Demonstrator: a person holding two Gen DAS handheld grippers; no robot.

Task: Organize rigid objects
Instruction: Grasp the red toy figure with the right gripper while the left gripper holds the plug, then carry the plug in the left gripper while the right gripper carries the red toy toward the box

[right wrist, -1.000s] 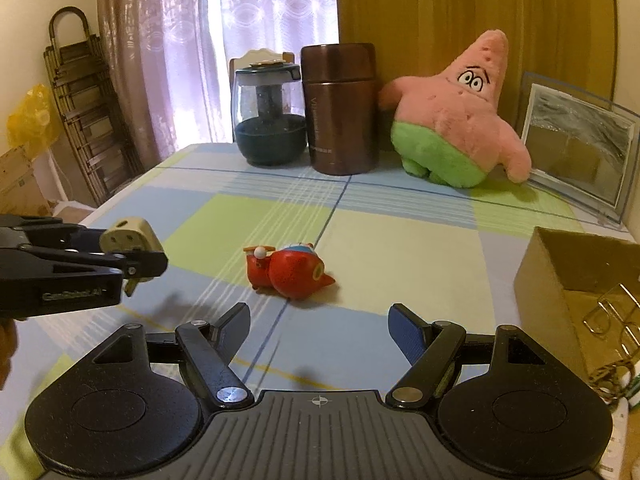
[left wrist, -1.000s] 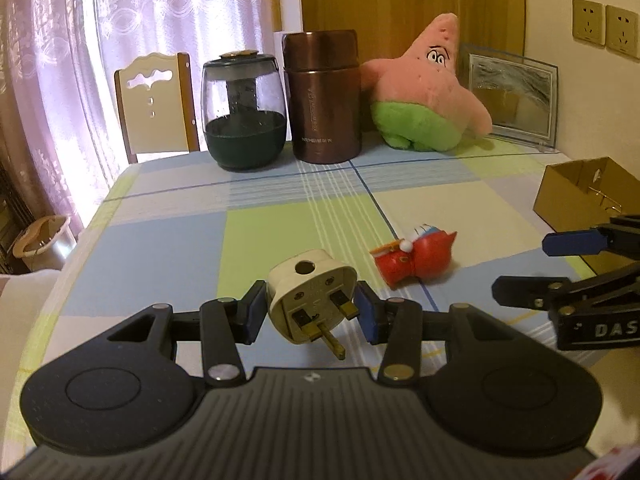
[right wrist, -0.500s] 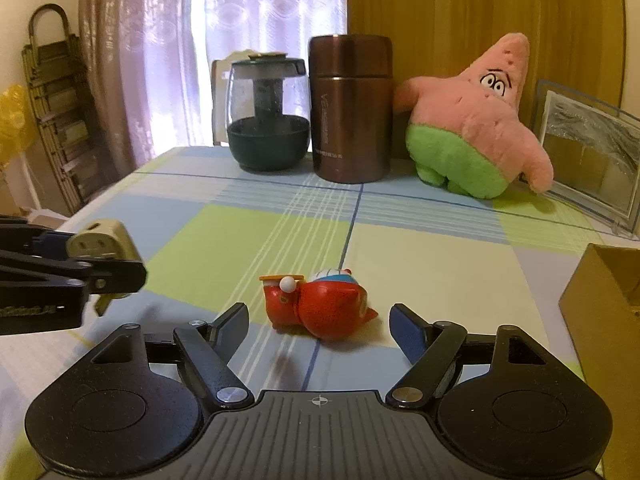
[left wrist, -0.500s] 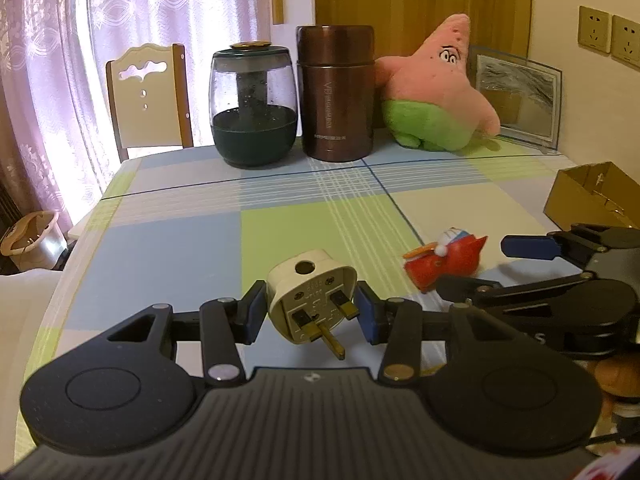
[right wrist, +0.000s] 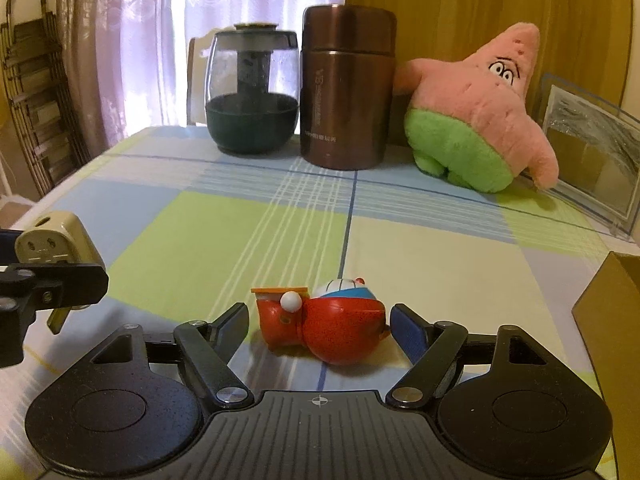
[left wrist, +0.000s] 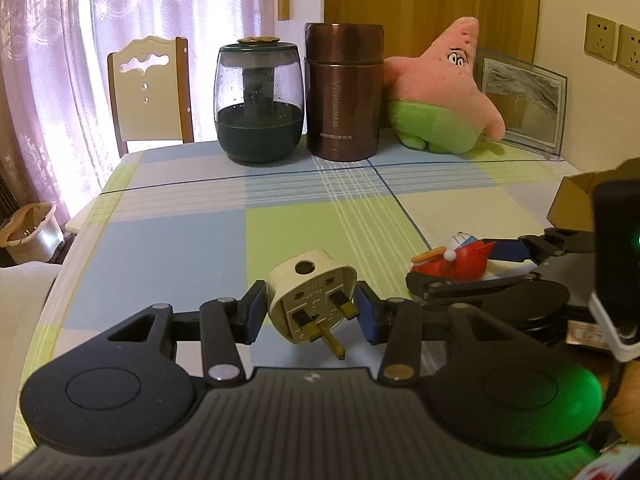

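My left gripper [left wrist: 310, 312] is shut on a cream three-pin plug [left wrist: 312, 300] and holds it above the table, pins toward the camera. The plug also shows at the left of the right wrist view [right wrist: 56, 240]. A red toy figure [right wrist: 324, 326] lies on its side on the checked tablecloth. My right gripper [right wrist: 320, 330] is open, one finger on each side of the toy, not touching it. In the left wrist view the toy [left wrist: 452, 260] sits between the right gripper's fingers [left wrist: 504, 250].
At the back stand a glass teapot [right wrist: 252, 92], a brown vacuum flask [right wrist: 346, 88], a pink star plush [right wrist: 476, 116] and a picture frame [right wrist: 592, 152]. A cardboard box [right wrist: 612, 308] stands at the right edge. A chair [left wrist: 148, 92] is behind the table.
My right gripper has moved forward and down until its open fingers straddle the red toy. My left gripper still holds the plug in about the same place.
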